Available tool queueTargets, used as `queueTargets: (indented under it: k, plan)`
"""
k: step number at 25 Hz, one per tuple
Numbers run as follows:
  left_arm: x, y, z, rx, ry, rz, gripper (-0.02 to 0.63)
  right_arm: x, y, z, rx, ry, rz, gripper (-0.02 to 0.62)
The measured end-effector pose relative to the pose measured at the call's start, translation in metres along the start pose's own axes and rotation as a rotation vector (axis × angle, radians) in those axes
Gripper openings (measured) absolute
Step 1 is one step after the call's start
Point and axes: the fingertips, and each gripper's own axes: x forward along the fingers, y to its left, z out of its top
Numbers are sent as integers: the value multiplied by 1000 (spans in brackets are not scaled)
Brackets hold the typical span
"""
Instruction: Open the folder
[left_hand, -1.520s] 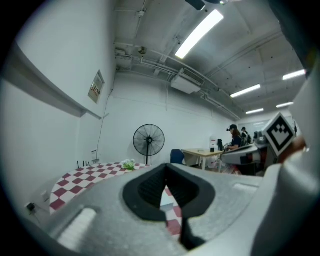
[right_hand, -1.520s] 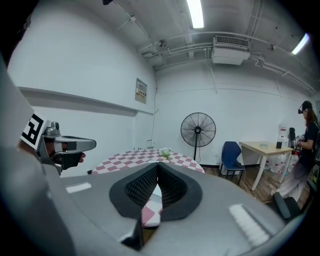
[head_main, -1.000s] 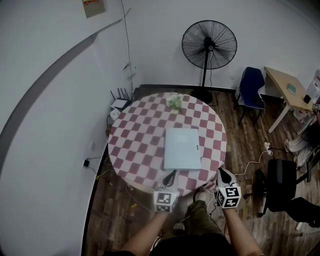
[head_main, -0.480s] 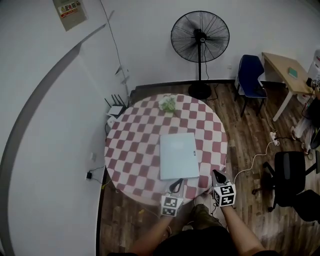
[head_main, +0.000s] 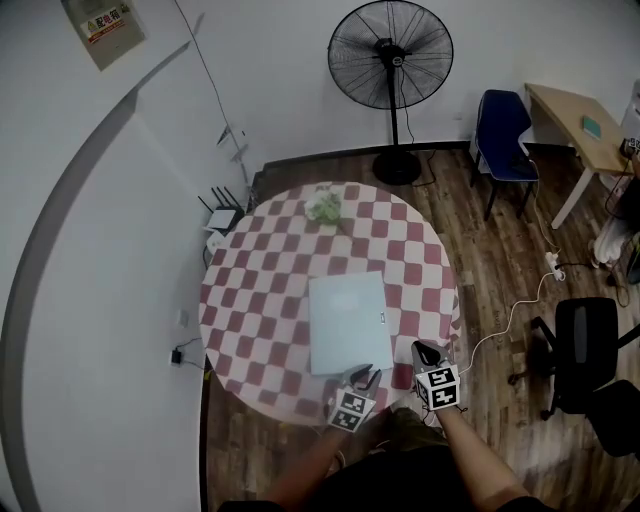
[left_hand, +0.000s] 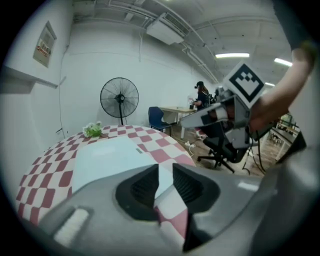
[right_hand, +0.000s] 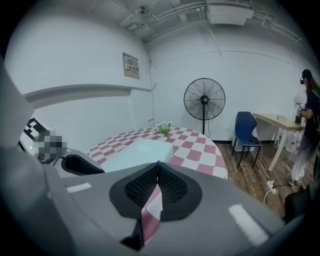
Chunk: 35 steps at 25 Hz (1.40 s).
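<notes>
Head view first: looking down at a round table (head_main: 250, 300) with a red-and-white check cloth, and a pale blue folder (head_main: 348, 322) lying flat and shut on the near half of it. Can spot the left gripper (head_main: 366, 374) right at the folder's near edge. Then the right gripper (head_main: 425, 352) just beside it at the table rim, off the folder's near right corner. Also a floor fan (head_main: 391, 55) and a blue chair (head_main: 503, 135) way back by the wall.

Left gripper view: parted jaws here, just been opening, nothing pinched between them. Only cloth and a bit of folder showing through the gap. Maybe hanging just above the folder's corner rather than touching, hard to call with the fisheye.

Right gripper view: jaw tips pressed together, gripping nothing, pointing across the folder from the table's edge.
</notes>
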Motion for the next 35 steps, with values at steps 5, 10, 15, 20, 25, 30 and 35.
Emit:
queueTargets:
  k: [5, 10, 15, 20, 25, 30, 35]
  plan:
    - [28, -3, -21, 36, 108, -43, 106, 26, -6, -12, 45, 45, 44, 3]
    - [56, -14, -33, 164, 189, -108, 142, 42, -7, -31, 41, 101, 69, 3]
    - [76, -11, -41, 275, 255, -115, 169, 50, -10, -41, 43, 126, 70, 3]
    - [88, -15, -49, 407, 330, -118, 169, 56, -16, -52, 43, 156, 65, 3]
    - [89, -10, -47, 372, 336, -98, 145, 60, -12, -50, 32, 164, 86, 3]
    - [87, -9, -44, 361, 351, -94, 130, 65, -8, -45, 17, 160, 120, 3]
    - [86, -8, -37, 334, 352, -89, 124, 78, -5, -41, 11, 172, 178, 3]
